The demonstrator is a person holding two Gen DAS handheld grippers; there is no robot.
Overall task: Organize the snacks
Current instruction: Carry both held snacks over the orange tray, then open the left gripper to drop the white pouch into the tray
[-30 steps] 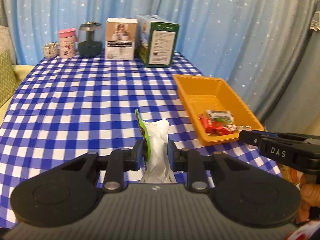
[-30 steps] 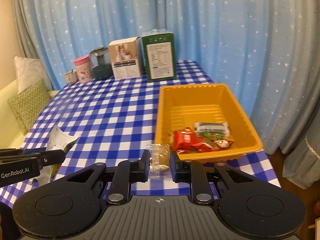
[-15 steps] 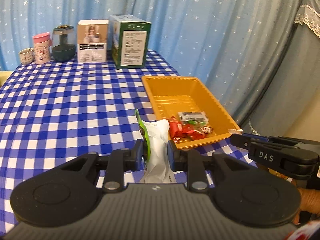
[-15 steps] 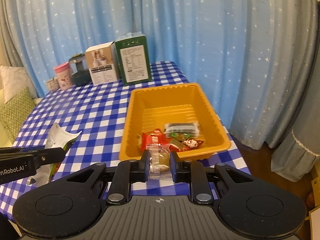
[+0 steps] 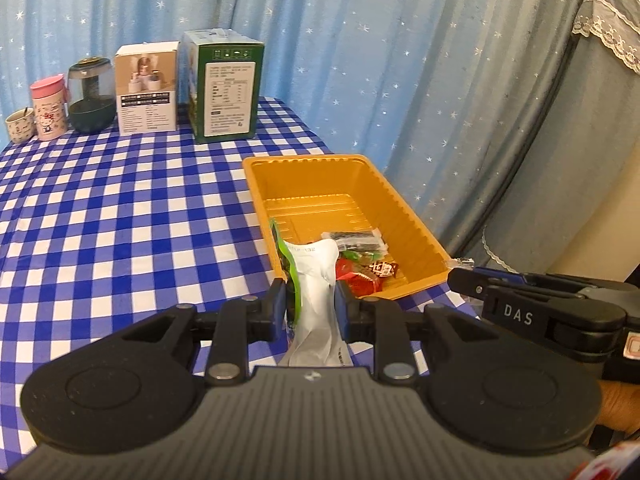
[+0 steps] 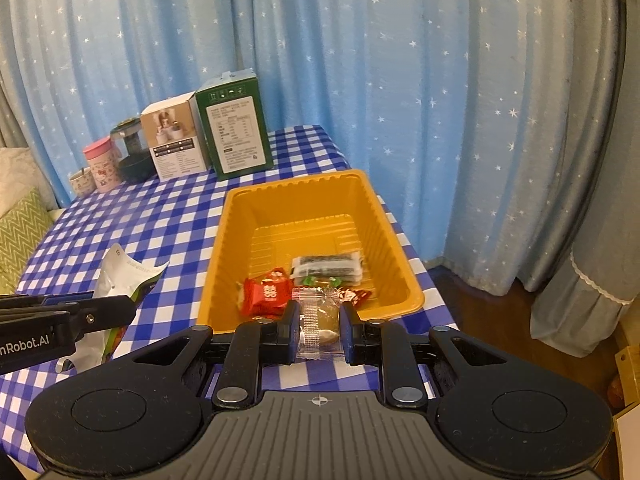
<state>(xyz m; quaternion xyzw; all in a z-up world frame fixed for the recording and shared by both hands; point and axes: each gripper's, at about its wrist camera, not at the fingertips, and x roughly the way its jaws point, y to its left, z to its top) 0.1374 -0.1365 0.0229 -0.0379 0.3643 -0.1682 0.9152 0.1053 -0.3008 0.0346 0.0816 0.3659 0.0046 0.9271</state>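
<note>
My left gripper (image 5: 310,300) is shut on a white and green snack pouch (image 5: 314,280), held upright just before the near left corner of the orange tray (image 5: 320,176). My right gripper (image 6: 319,322) is shut on a small clear-wrapped pastry (image 6: 320,316), held at the tray's (image 6: 296,196) near rim. The tray holds a red packet (image 6: 268,294), a dark packet (image 6: 328,266) and other small sweets at its near end. The pouch (image 6: 120,284) and the left gripper also show at the left of the right wrist view. The right gripper shows at the right of the left wrist view (image 5: 460,278).
A blue checked tablecloth (image 5: 120,208) covers the table. At the far edge stand a green box (image 5: 224,88), a white box (image 5: 146,88), a dark jar (image 5: 88,100), a pink cup (image 5: 48,108) and a small mug (image 5: 18,126). Blue star curtains hang behind. The table edge and floor lie right of the tray.
Both grippers have moved right and forward toward the tray with their snacks still held. The tray now sits closer and more central in both views.
</note>
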